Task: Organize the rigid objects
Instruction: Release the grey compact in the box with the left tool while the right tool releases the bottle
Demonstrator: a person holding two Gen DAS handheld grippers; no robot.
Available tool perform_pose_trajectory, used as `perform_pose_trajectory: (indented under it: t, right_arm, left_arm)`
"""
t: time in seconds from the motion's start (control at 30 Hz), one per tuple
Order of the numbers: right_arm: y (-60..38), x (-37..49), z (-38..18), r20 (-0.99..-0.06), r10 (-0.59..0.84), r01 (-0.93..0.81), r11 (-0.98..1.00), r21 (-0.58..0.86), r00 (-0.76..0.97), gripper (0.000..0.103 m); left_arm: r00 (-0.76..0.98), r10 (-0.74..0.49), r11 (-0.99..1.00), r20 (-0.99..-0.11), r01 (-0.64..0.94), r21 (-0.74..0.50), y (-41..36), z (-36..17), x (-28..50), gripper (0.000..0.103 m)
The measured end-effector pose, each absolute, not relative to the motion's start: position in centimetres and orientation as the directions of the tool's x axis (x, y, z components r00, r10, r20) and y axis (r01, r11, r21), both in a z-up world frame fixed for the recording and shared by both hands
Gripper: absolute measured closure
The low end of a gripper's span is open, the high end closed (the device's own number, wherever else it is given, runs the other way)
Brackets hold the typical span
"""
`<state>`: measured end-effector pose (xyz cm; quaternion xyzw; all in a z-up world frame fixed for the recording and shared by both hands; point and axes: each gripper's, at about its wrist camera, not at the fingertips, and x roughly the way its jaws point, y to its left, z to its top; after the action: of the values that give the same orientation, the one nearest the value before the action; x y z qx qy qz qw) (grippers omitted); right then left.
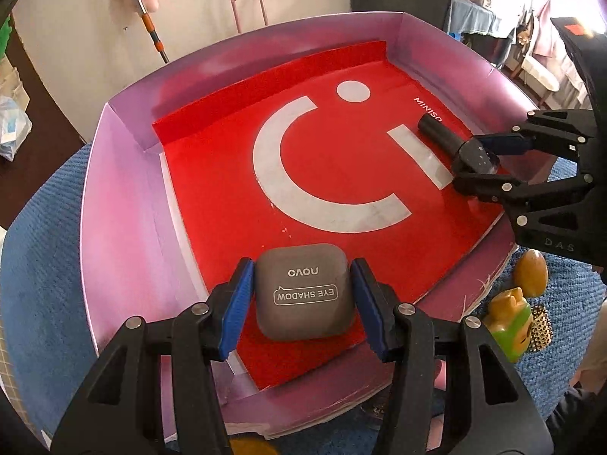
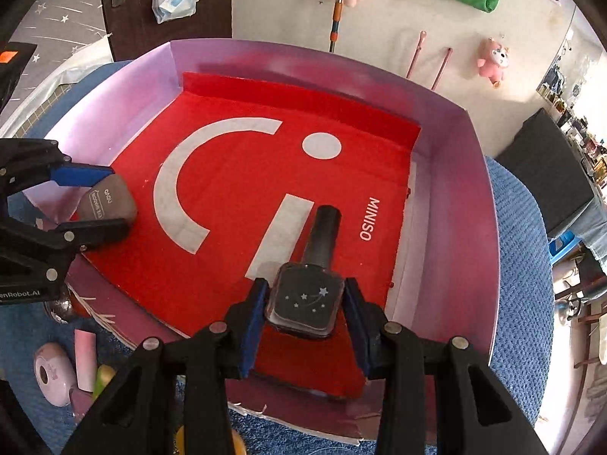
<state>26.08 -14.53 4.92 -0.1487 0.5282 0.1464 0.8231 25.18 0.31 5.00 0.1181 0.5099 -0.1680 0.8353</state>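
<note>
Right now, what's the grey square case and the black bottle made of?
The grey eyeshadow case looks like matte plastic: dull, smooth, rounded corners, printed lettering. The black bottle looks like glossy glass with a clear rim and star print; its cap seems plastic. I can't be sure.

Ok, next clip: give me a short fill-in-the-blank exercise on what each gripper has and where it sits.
1. The left gripper has its jaws around a grey case labelled EYE ____.
2. The right gripper grips a dark nail polish bottle printed with small ____.
3. Both items sit on a red liner reading ____, inside the pink box.

Missing words: SHADOW; stars; MINISO
</note>
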Motion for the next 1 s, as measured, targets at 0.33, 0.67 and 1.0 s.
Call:
perform_pose_trajectory:
  t: [0.33, 0.67, 1.0]
  right_arm:
    - [-14.2, 26.7, 4.9, -0.918, 0.081, -0.402, 0.911, -0.089, 0.389, 0.061]
    - [-14.5, 26.7, 5.7, -0.912, 0.094, -0.393, 0.916, -0.078, 0.399, 0.057]
    - [-15.1, 24.3, 9.9, -0.861, 0.183, -0.386, 0.922, -0.017, 0.475, 0.029]
  left_arm:
    - [0.423, -0.145, 0.919, -0.894, 0.392, 0.036, 0.1, 4.8, 25.3, 0.052]
    - [0.473, -0.174, 0.923, -0.864, 0.384, 0.025, 0.2, 6.3, 24.5, 0.035]
    - [0.574, -0.229, 0.926, -0.786, 0.378, 0.006, 0.2, 10.1, 21.2, 0.024]
